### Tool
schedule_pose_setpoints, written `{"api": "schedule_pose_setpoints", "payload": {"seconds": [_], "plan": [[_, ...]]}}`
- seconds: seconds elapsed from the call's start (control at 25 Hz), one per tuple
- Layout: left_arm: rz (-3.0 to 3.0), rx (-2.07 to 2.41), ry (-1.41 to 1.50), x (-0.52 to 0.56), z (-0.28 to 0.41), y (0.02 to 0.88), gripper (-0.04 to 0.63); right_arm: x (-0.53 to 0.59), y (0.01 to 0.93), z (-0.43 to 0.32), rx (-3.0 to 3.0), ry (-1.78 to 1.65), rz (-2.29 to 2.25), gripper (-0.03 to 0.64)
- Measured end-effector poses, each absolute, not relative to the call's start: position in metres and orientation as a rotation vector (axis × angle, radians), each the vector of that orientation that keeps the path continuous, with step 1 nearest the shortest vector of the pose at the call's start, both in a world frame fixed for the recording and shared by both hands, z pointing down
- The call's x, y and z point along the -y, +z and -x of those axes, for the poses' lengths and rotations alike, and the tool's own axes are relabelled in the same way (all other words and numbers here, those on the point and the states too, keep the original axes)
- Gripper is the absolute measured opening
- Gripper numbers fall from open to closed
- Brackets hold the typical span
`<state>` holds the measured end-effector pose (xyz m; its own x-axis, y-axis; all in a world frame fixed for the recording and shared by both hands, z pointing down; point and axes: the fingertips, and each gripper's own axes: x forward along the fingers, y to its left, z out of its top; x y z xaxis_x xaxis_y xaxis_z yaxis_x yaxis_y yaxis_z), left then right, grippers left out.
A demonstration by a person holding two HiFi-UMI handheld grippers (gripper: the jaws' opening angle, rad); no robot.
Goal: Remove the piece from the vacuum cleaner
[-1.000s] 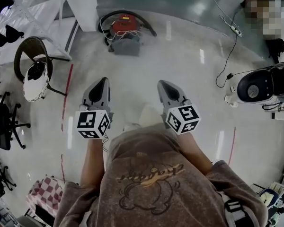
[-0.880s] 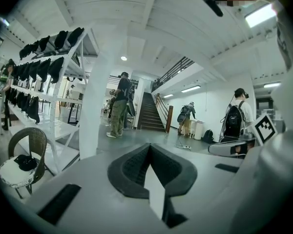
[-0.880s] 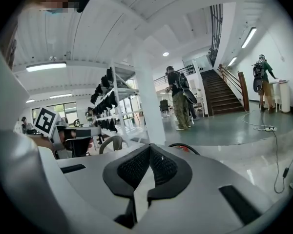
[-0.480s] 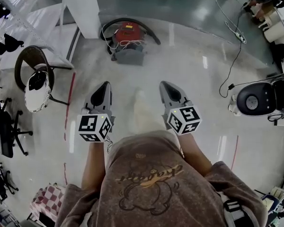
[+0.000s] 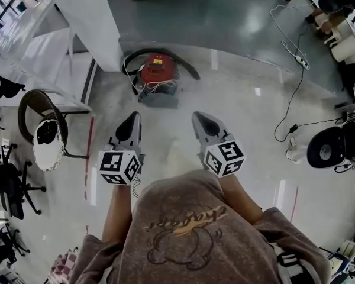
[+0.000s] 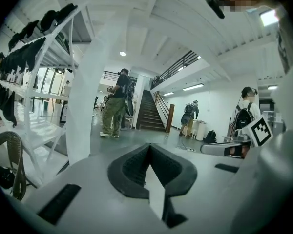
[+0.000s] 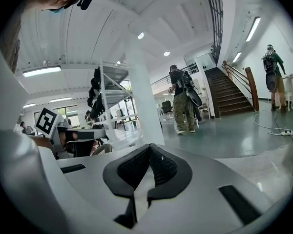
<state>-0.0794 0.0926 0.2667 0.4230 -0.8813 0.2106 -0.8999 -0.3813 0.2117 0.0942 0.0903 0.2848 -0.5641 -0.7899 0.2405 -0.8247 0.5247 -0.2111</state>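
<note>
**Both grippers clenched empty, vacuum cleaner ahead on floor**

Left gripper (image 5: 132, 119) and right gripper (image 5: 200, 118) are held side by side in front of the person's chest, tips pointing to 12 o'clock. Both are clamped tight with nothing between the jaws (each gripper view shows the dark pads meeting at the tip). The red vacuum cleaner (image 5: 158, 74) sits on the floor at 12 o'clock from the grippers, well apart from both. A white pillar (image 5: 86, 16) stands just beside it at its 10 o'clock. A black hose (image 5: 183, 64) arcs around its far side, and a pale cord (image 5: 160, 86) is bundled on top. The piece itself is too small to pick out. Chair (image 5: 40, 108) at 9 o'clock, floor cable (image 5: 291, 46) at 2 o'clock.
</note>
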Motion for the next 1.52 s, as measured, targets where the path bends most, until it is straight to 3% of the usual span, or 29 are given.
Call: {"api": "schedule_pose_setpoints", "payload": {"seconds": [0.48,1.52], "plan": [[-2.355,1.634,0.084,0.025,0.078,0.251,0.002,0.032,0.283,-0.100,2.670,0.467,-1.300,-0.002],[-2.423,1.453,0.039,0.113,0.122,0.250,0.003,0.114,0.270,-0.041,2.710,0.465,-1.410,0.006]]}}
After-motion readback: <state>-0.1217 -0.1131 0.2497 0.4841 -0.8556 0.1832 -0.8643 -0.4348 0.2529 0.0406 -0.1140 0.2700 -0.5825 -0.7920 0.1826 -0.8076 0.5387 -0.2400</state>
